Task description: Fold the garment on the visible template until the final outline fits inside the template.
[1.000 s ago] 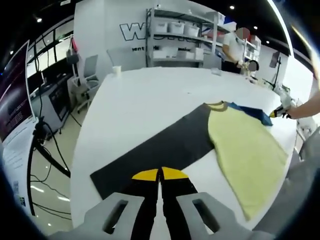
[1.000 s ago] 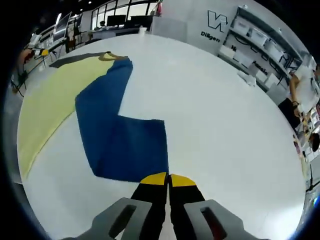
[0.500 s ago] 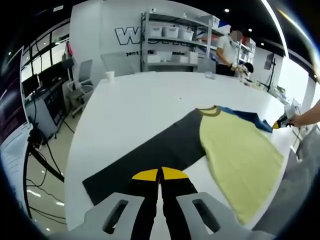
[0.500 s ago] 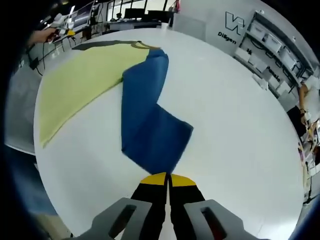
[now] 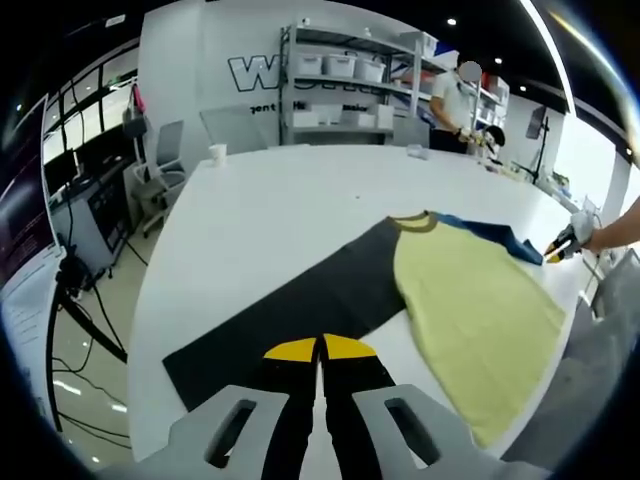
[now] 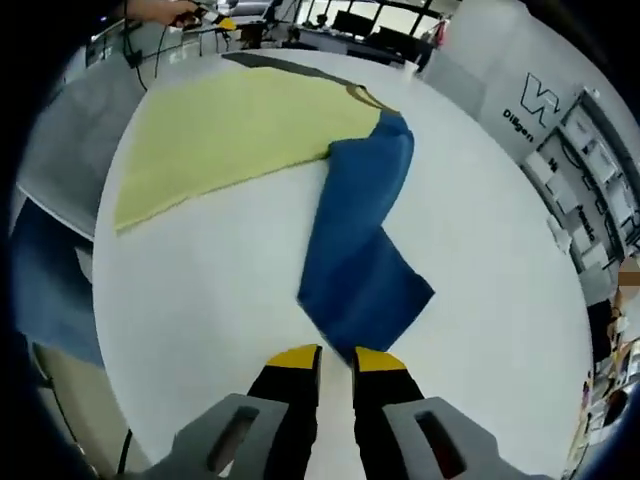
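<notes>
A long-sleeved shirt lies flat on the white table. Its yellow body has a dark grey sleeve stretching toward me and a blue sleeve on the far side. My left gripper is shut at the near edge of the grey sleeve, by its cuff. In the right gripper view the blue sleeve lies bent back on itself beside the yellow body. My right gripper stands slightly open just short of the sleeve's end, holding nothing. The right gripper also appears far right, by the blue sleeve.
The table's left edge drops to the floor, where an office chair stands. A white cup sits at the far corner. Shelves with bins and a person are behind. A person's legs stand against the near table edge.
My right gripper has opened and let go of the blue sleeve, which now lies doubled over on the table. The left gripper stays shut at the grey sleeve.
</notes>
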